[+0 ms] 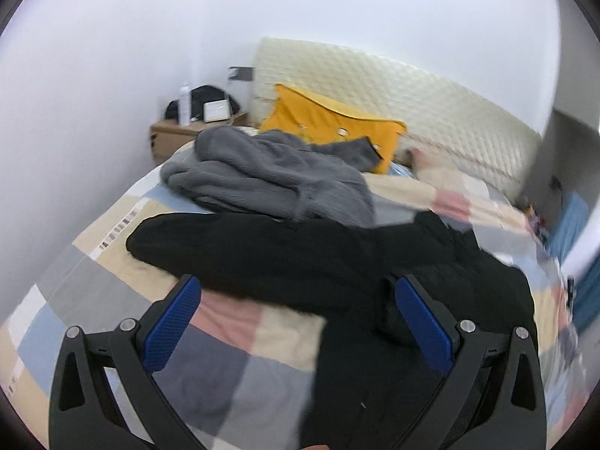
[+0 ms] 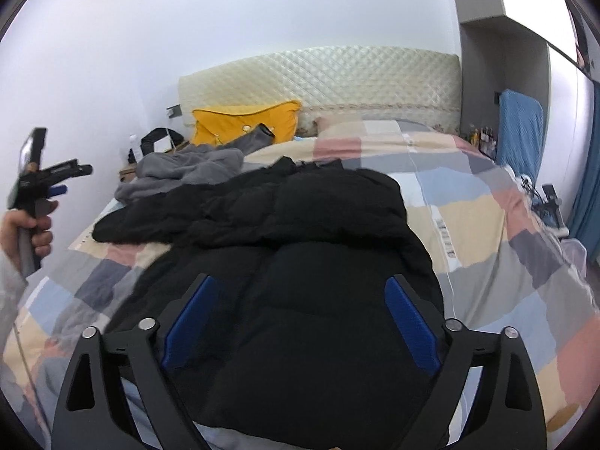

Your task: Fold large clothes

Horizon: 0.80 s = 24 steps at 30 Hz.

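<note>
A black puffer jacket (image 1: pixel 262 251) (image 2: pixel 318 225) lies spread over the patchwork quilt (image 1: pixel 232 360) (image 2: pixel 480 225), one sleeve stretched out to the left. My left gripper (image 1: pixel 298 285) hovers open above that sleeve with nothing between its blue pads (image 1: pixel 172 326). In the right wrist view the left gripper (image 2: pixel 75 179) shows at the far left, raised off the bed in a person's hand (image 2: pixel 33 225). My right gripper (image 2: pixel 300 281) stands open over the jacket's body, its pads apart from the cloth.
A grey fleece garment (image 1: pixel 270 176) (image 2: pixel 187 165) is heaped behind the jacket. A yellow pillow (image 1: pixel 337 123) (image 2: pixel 243 120) leans on the quilted headboard (image 1: pixel 431 105) (image 2: pixel 337 78). A wooden nightstand (image 1: pixel 176 135) stands by the left wall. Blue cloth (image 2: pixel 521 131) hangs at right.
</note>
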Each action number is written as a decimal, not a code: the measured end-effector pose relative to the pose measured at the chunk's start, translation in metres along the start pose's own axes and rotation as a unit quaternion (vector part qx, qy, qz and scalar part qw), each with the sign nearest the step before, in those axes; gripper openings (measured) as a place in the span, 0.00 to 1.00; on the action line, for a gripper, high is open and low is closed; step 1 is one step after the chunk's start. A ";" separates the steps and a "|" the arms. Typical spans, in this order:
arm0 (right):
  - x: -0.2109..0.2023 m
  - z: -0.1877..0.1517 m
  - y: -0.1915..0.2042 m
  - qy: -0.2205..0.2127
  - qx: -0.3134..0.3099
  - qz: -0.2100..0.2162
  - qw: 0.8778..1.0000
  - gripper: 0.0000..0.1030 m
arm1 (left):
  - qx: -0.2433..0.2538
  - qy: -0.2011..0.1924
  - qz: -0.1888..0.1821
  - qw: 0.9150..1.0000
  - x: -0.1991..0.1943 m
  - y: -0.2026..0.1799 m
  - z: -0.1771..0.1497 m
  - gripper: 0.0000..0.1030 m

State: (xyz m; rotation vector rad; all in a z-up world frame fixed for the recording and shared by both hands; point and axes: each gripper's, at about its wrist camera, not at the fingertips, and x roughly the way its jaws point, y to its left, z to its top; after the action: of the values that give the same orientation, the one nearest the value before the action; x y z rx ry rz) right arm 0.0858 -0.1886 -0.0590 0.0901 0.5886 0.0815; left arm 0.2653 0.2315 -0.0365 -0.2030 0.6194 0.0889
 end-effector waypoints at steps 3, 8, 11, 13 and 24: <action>-0.011 0.015 0.018 -0.007 -0.001 0.016 1.000 0.99 | -0.017 0.011 0.017 1.000 0.027 0.028 0.002 1.00; -0.027 0.046 0.058 0.008 -0.031 0.029 0.999 0.99 | -0.101 0.040 -0.010 0.994 0.076 0.088 -0.004 1.00; -0.026 0.060 0.081 0.026 -0.042 0.028 0.998 0.99 | -0.149 0.056 -0.020 0.987 0.100 0.120 -0.013 1.00; -0.021 0.067 0.096 0.038 -0.045 0.023 0.998 0.99 | -0.172 0.065 -0.022 0.983 0.116 0.137 -0.018 1.00; 0.044 0.069 0.142 0.079 -0.017 0.016 0.997 0.99 | -0.299 0.095 -0.034 0.949 0.189 0.217 -0.048 1.00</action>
State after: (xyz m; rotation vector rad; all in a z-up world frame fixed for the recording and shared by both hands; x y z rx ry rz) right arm 0.1535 -0.0477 -0.0105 0.0593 0.7441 0.1304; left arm 0.3602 0.4373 -0.2197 -0.8282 0.7659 0.1918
